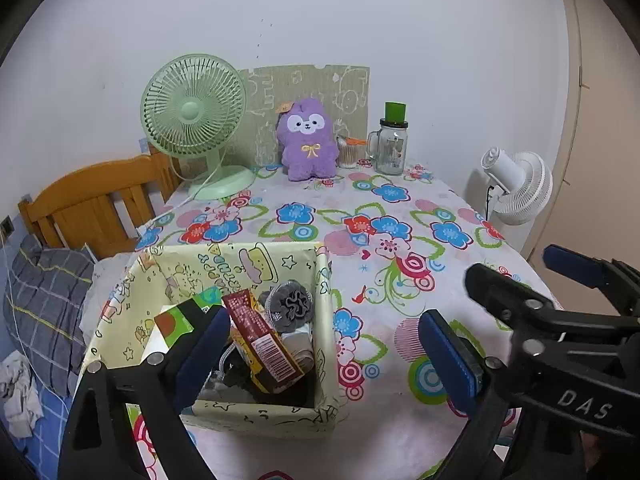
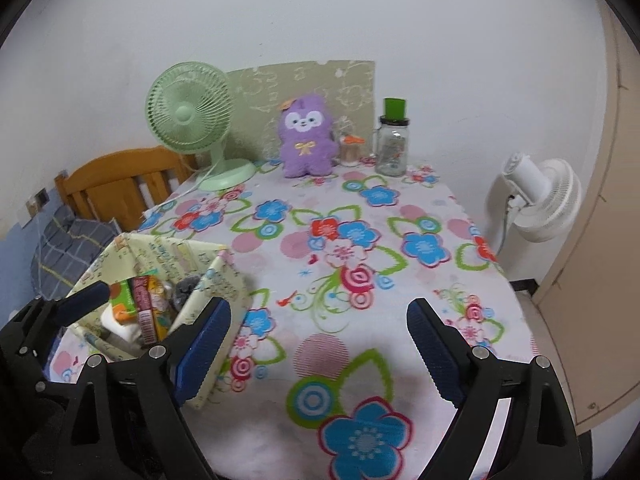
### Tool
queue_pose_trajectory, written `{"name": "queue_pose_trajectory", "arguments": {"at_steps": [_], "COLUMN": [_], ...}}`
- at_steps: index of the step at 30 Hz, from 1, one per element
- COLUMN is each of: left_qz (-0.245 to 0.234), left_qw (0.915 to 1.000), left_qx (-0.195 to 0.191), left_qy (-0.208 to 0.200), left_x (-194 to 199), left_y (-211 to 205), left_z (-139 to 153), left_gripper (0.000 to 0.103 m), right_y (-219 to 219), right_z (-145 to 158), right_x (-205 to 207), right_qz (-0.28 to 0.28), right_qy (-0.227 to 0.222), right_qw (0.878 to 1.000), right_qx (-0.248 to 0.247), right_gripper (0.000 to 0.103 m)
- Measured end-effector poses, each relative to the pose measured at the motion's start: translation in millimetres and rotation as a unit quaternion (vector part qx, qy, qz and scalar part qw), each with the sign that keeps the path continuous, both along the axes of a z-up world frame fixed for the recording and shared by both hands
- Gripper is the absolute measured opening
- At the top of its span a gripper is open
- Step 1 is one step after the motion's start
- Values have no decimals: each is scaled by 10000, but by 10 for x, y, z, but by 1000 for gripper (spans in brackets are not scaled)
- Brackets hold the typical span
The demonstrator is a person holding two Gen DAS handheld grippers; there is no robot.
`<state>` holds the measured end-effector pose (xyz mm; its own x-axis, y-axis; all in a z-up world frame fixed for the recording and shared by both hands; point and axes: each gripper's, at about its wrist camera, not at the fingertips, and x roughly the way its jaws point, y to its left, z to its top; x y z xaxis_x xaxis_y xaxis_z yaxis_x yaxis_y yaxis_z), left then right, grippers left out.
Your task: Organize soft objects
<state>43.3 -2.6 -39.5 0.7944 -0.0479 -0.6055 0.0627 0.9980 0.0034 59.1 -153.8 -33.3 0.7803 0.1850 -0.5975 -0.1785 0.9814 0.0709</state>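
Plush toy (image 1: pixel 307 140), one purple animal with a yellow bow, sits upright at the far edge of the bench (image 1: pixel 400 280), well beyond the storage box (image 1: pixel 320 412). One such cream patterned box stands at the bench's near left corner, holding a grey scrunchie (image 1: pixel 290 300), a red carton (image 1: pixel 260 336) and other packets. Beyond the box, the plush has one green fan (image 1: pixel 194 114) to its left and one glass mug jar (image 1: pixel 390 148) to its right. A second, white fan (image 1: pixel 516 188) stands off the bench. Left gripper (image 1: pixel 326 356) hangs released over the box, nothing between its pads; right gripper (image 2: pixel 320 348) is likewise released above bare cloth beside the box. Only the left wrist view shows down into the box and the blue bedding (image 1: pixel 36 432).
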Motion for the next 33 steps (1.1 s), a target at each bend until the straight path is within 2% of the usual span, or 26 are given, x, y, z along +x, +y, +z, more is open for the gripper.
{"name": "queue_pose_trajectory", "arguments": {"at_steps": [21, 33], "left_qz": [154, 177], "left_qw": [9987, 9978], "left_qx": [49, -10], "left_qy": [-473, -639], "left_x": [-268, -417], "left_y": [-132, -196], "left_z": [266, 371], "left_gripper": [103, 103], "right_y": [-518, -657], "right_z": [214, 255], "right_x": [-354, -531], "right_qz": [-587, -644], "right_qy": [-584, -807], "right_qw": [9966, 9946], "right_qx": [-37, 80], "right_gripper": [92, 92]}}
